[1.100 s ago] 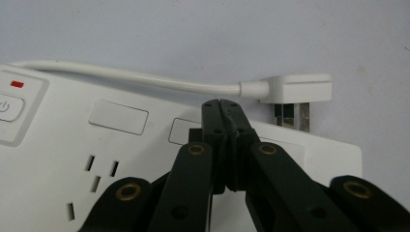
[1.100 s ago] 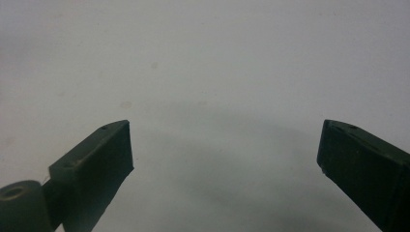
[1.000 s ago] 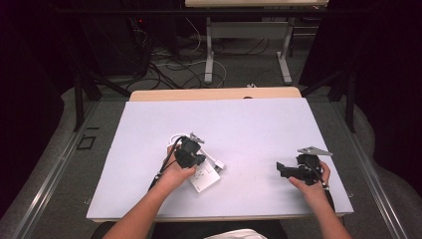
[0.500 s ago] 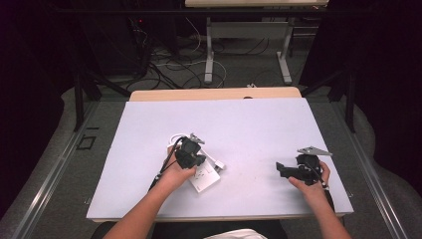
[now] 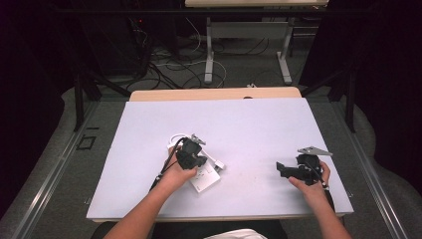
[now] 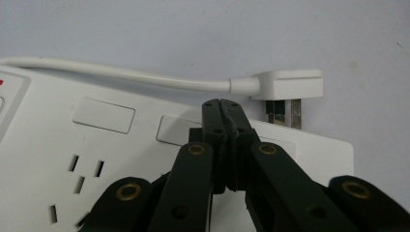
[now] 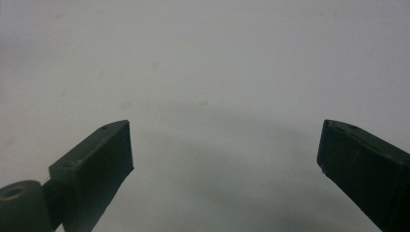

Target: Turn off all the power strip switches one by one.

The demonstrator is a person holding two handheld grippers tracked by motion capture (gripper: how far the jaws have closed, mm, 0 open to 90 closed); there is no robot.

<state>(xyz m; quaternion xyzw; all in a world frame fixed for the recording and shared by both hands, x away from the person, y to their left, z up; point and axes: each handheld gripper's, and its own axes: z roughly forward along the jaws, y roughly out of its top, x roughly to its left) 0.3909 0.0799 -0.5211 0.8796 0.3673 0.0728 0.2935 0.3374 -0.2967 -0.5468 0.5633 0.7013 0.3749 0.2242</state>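
The left hand-held gripper [image 6: 223,108], jaws pressed together and holding nothing, rests over the white power strip [image 6: 72,145] near the bench's [image 5: 249,119] front edge, just short of the plug [image 6: 285,87]. The right hand-held gripper [image 7: 225,145] hovers wide open and empty. Next, judging by this, the left jaws must open around the plug.

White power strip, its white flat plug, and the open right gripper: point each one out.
white power strip [image 6: 43,130], left gripper view, top face beside the sockets
white flat plug [image 6: 292,83], left gripper view, plug body
right gripper [image 7: 225,154], right gripper view, midway between its open jaws
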